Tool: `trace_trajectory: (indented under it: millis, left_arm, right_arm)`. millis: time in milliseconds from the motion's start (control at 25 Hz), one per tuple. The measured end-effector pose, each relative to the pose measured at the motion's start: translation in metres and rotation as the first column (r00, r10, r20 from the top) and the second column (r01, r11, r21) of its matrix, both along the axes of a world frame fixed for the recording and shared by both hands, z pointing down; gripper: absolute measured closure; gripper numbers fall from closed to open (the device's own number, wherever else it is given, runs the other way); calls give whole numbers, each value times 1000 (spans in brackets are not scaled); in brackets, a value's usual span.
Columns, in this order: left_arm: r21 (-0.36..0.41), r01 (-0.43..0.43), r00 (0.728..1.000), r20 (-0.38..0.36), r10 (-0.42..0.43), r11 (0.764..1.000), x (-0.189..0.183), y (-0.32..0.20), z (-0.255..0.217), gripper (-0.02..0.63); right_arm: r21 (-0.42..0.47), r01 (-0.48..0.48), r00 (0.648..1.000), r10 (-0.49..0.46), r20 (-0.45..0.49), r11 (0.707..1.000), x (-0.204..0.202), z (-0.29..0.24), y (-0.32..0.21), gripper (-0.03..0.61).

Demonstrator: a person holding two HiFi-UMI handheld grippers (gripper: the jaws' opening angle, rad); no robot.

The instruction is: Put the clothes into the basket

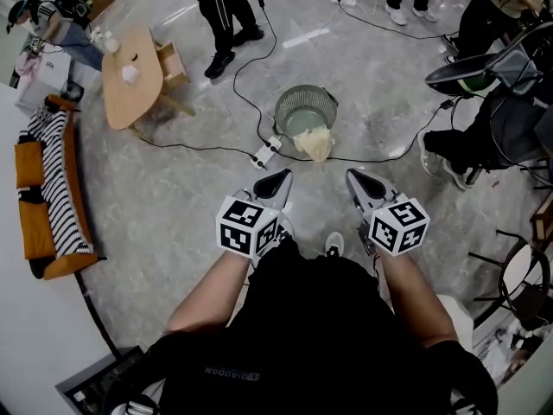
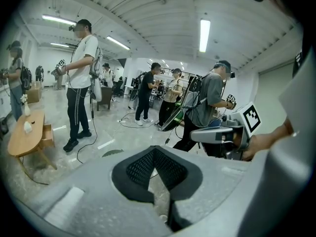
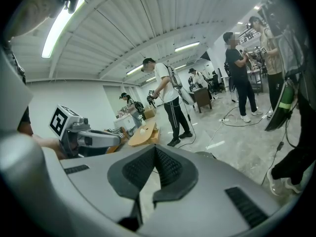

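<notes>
The grey stone floor [image 1: 199, 197] carries everything here. On it, straight ahead of the person, stands the round metal basket [image 1: 323, 96]. A power strip [image 1: 266, 152] with its black cable lies just beside it on the left. A cream garment [image 1: 314, 143] hangs over the basket's near rim, part inside and part spilling out onto the floor, with its long axis running back toward the person. Whether other clothes lie deeper in the basket is hard to tell from this height.

The left claw [image 1: 278, 182] and the right claw [image 1: 360, 182] are held side by side, well short of the garment and pointing toward it. Each has its jaws closed together at the tips with nothing between them. The garment lies ahead and between the two, perhaps slightly nearer the left claw.
</notes>
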State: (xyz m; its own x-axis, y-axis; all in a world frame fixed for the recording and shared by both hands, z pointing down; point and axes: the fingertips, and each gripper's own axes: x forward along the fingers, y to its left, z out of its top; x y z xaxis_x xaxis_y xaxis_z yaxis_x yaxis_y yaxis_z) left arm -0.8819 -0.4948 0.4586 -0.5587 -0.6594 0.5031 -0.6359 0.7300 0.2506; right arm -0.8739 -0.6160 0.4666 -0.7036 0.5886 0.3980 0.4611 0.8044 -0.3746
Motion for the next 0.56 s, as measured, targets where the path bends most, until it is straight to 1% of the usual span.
trace_trajectory:
  millis: [280,560]
  left_arm:
    - [3,-1,1000,5,1,1000,1,1,-2,620]
    - [3,2,1000,6,-2,1000,-6,1,1,620]
  right_arm:
    - [1,-2,1000,2,-2,1000,3,1,0,565]
    - [0,1,1000,-1,-5,1000,-4,6,0,565]
